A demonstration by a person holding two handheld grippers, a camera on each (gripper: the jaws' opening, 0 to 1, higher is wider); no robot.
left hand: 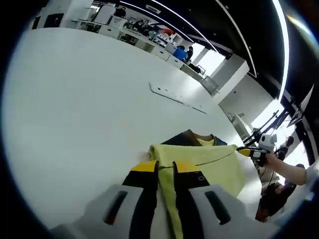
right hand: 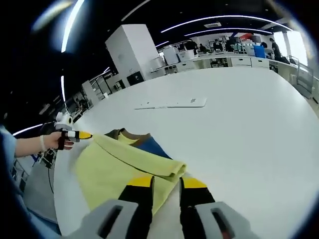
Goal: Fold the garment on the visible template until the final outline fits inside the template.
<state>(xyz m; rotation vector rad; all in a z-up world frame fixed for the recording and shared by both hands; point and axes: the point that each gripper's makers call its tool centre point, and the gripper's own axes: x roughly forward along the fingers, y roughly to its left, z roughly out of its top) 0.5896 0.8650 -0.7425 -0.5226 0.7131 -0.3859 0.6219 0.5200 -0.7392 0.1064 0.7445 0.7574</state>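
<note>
Left gripper [left hand: 166,172] and right gripper [right hand: 167,185] pinching yellow garment [right hand: 124,167] corners at frame bottom — hem risking slipping, fold skewing off template [right hand: 172,103], upper centre.

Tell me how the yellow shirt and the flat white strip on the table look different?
The yellow shirt is soft, bunched and lifted by both grippers; the white strip is stiff, thin and untouched. The shirt sits close to the grippers; the strip lies farther back. Both rest on the white table.
</note>
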